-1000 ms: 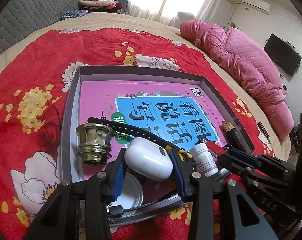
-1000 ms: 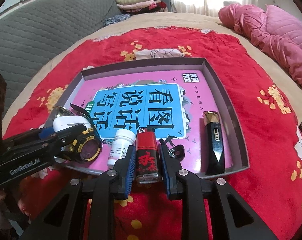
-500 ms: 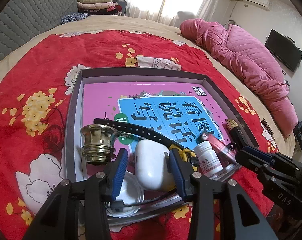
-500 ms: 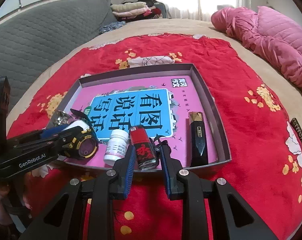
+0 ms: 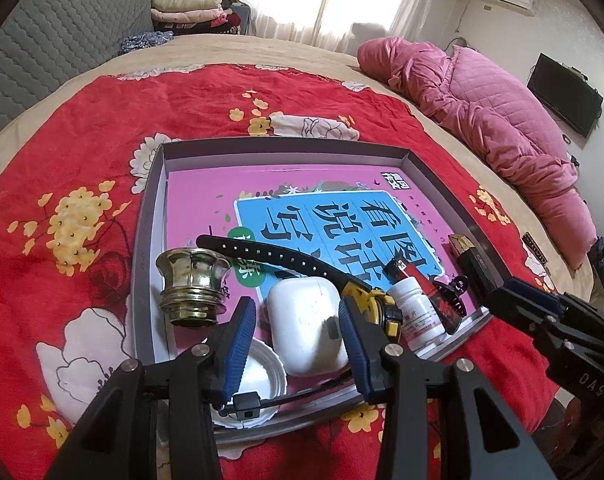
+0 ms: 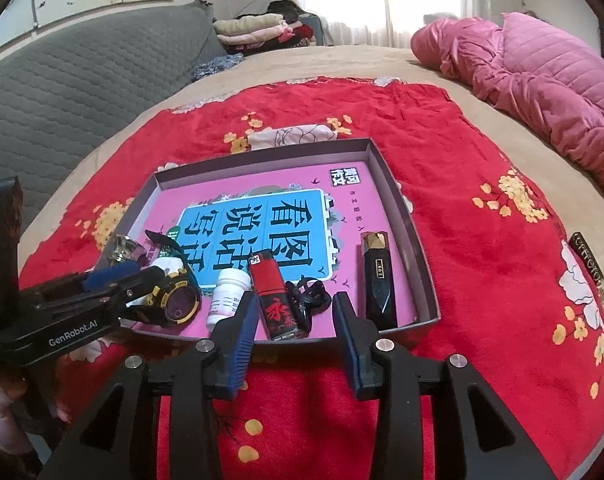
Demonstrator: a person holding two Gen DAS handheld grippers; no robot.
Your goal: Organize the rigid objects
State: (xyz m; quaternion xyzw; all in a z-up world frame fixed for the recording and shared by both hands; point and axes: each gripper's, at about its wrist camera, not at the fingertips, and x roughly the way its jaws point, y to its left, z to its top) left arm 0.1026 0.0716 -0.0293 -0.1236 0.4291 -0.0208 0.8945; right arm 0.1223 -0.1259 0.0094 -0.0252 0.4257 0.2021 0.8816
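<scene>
A grey tray (image 5: 157, 216) on the red bedspread holds a pink book (image 5: 205, 196). Along its near edge lie a brass knob (image 5: 191, 284), a white earbud case (image 5: 308, 326), a black-and-yellow watch (image 5: 376, 304), a white pill bottle (image 5: 416, 312), a red lighter (image 6: 275, 298), a black hair clip (image 6: 308, 294) and a black-gold box (image 6: 376, 276). My left gripper (image 5: 297, 334) is open, its fingers beside the earbud case without gripping it. My right gripper (image 6: 295, 334) is open and empty, just short of the tray's near edge in front of the lighter.
A white round lid (image 5: 255, 376) lies under the left gripper. A pink quilt (image 6: 542, 72) is piled at the far right, folded clothes (image 6: 257, 26) at the back, a grey headboard (image 6: 81, 76) on the left. A small dark tag (image 6: 588, 256) lies on the bedspread.
The left gripper set the earbud case down in the tray and opened. The right gripper laid the red lighter in the tray, opened and drew back.
</scene>
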